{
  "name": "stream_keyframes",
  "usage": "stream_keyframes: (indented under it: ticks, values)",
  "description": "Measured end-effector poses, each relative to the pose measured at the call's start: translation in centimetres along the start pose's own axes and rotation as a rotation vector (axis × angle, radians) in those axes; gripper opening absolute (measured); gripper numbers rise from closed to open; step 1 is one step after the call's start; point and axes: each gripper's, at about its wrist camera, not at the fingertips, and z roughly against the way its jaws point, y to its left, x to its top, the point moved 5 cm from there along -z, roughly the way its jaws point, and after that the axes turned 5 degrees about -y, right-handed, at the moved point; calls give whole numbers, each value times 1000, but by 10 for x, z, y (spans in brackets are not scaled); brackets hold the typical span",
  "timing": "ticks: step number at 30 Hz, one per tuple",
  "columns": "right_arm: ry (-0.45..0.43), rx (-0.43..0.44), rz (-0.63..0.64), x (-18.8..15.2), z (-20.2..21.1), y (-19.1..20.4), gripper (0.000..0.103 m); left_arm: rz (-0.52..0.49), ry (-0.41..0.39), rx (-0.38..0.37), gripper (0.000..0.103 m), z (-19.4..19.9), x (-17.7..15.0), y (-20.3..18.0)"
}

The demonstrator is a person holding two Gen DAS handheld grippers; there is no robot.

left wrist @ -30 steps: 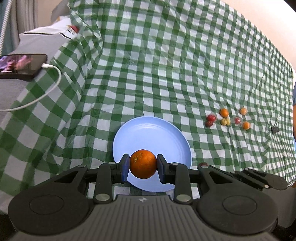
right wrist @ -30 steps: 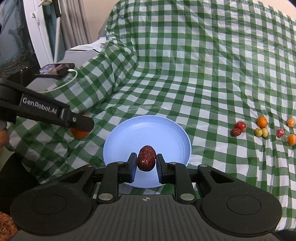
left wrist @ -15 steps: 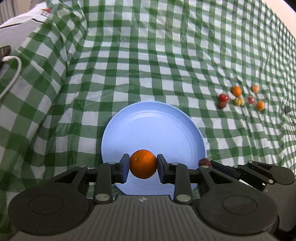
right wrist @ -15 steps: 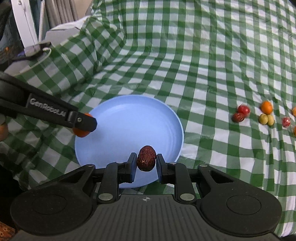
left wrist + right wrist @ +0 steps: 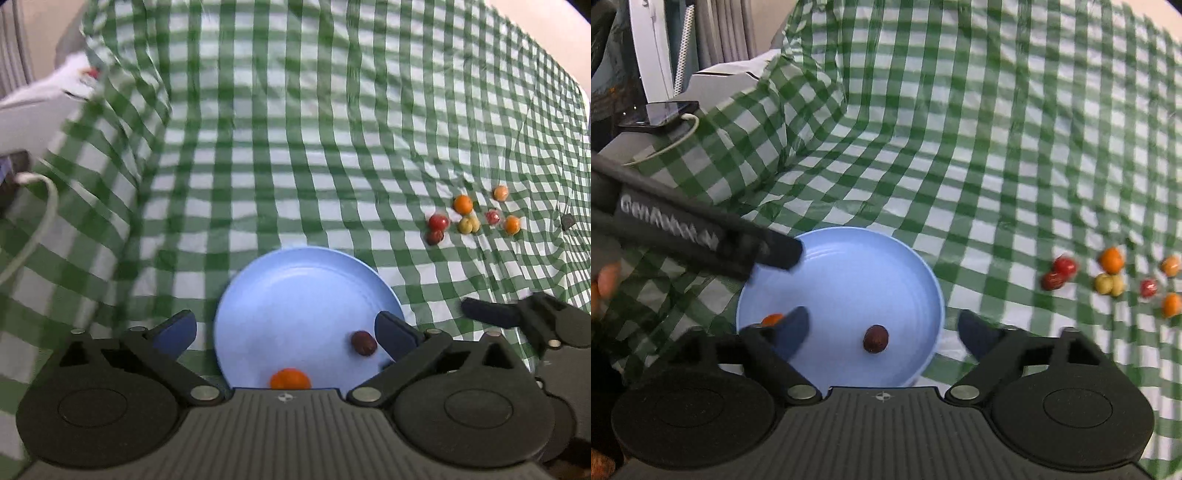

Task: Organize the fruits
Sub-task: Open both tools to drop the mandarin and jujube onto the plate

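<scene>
The left gripper [image 5: 284, 332] has just been opening, its jaws now standing wide over the blue plate [image 5: 295, 280]; the orange fruit [image 5: 290, 379] is lying free, seemingly on the plate's near edge. The right gripper [image 5: 882, 332] has likewise just been opening, the dark red fruit [image 5: 875, 338] resting loose on the plate. More small fruits [image 5: 1108, 277] are sitting on the checked cloth [image 5: 960, 129] at right.

Open checked cloth [image 5: 314, 155] beyond the blue plate [image 5: 295, 288] offers clear passage; a fruit cluster [image 5: 469, 221] blocks the right, a phone [image 5: 665, 114] and cable [image 5: 33, 229] the left.
</scene>
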Motion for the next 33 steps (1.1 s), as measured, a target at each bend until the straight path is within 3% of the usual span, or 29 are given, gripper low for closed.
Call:
stream_keyframes:
  ticks: [4, 13, 33]
  values:
    - [-14, 6, 26, -7, 32, 11, 102, -1, -29, 49, 103, 29, -10, 5]
    - [-97, -1, 85, -9, 79, 48, 102, 24, -73, 123, 103, 87, -28, 7]
    - [-223, -59, 82, -8, 128, 57, 102, 51, -122, 217, 103, 134, -42, 6]
